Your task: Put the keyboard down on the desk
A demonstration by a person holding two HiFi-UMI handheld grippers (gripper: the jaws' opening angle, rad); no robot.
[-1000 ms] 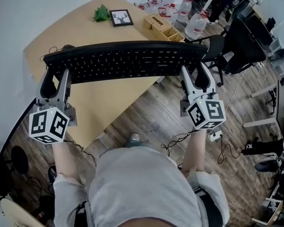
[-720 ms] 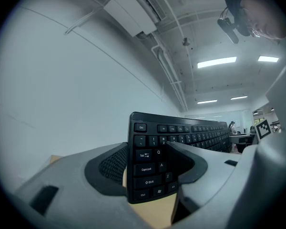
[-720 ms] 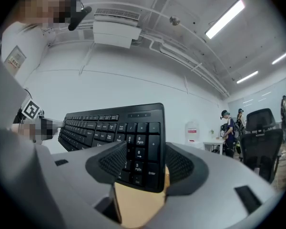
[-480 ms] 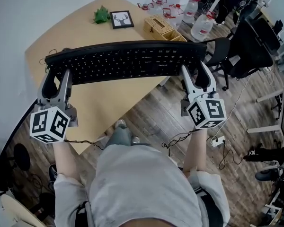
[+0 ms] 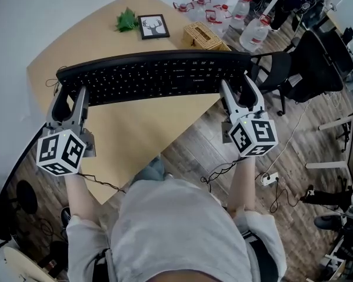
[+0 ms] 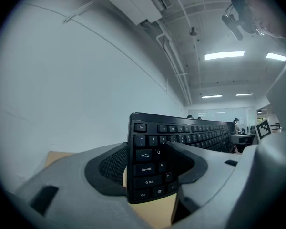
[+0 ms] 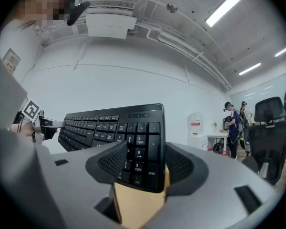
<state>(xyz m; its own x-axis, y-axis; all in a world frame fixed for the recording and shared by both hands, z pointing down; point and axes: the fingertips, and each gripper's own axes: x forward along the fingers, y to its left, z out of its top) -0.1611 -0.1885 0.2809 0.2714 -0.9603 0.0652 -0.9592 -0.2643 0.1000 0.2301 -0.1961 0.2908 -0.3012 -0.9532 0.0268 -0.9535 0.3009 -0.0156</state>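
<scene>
The keyboard [image 5: 156, 75] is held off the surface [image 5: 135, 128], long axis running left to right in front of the person. Its left end lies over the surface. Its right end appears to reach past the surface's near edge, over the floor.

The left hand-held gripper [image 5: 69, 94] is clamped on the keyboard's left end. In the left gripper view, one jaw presses the key face near the Q and A keys and the other backs the underside. The right hand-held gripper [image 5: 237, 87] is clamped on the number-pad end in the same way, as the right gripper view shows. A grip at both ends keeps the long body level and stops it from twisting.

A picture frame [image 5: 152, 25], a small green plant [image 5: 127, 19] and a wooden box [image 5: 202, 35] stand at the far side of the surface, well apart from the keyboard. The bare area beneath the keyboard is the likely set-down zone. Lowering should be even at both ends, with the right end brought over the surface first.
</scene>
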